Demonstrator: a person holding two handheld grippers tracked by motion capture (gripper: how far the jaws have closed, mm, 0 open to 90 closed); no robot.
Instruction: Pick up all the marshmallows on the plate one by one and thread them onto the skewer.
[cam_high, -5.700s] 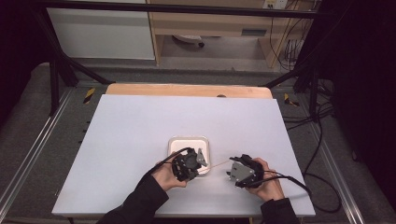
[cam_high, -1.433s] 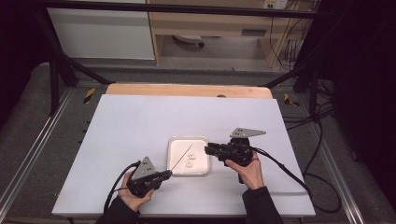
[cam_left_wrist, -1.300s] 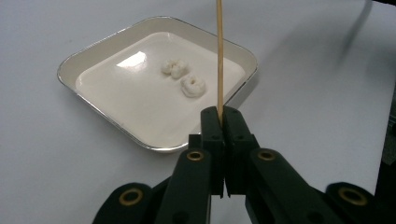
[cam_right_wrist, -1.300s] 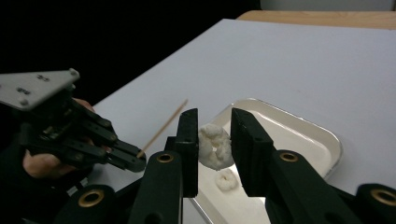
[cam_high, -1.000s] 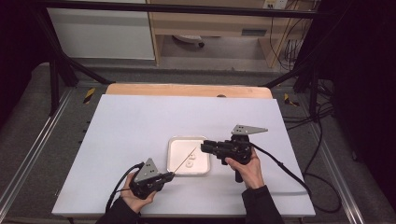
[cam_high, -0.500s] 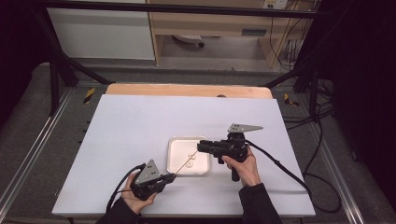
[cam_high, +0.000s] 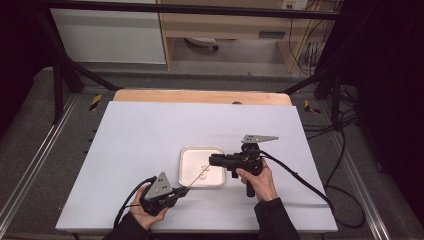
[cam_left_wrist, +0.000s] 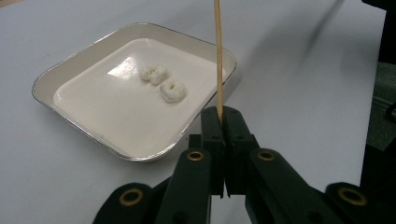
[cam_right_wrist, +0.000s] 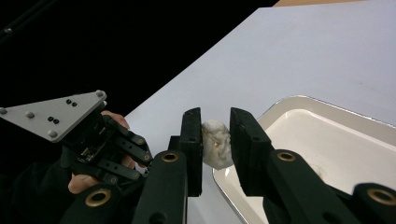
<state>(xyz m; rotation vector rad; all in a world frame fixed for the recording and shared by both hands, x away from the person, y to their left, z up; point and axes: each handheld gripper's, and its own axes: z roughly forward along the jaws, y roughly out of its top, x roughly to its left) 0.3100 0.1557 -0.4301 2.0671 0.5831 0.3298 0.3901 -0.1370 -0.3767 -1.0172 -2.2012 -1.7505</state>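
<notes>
Left gripper (cam_left_wrist: 219, 140): your jaws pinch the skewer (cam_left_wrist: 217, 56), long axis running straight ahead.
Right gripper (cam_right_wrist: 215, 144): jaws clamp one white lump (cam_right_wrist: 216, 143).
Alignment: skewer tip points toward that lump, over the tray (cam_left_wrist: 70, 77).

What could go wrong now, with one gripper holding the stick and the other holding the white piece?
The thin skewer is clamped only at its end by the left gripper, so it may pivot or slip. The soft white piece in the right gripper could squash, split or drop outside the tray.
</notes>
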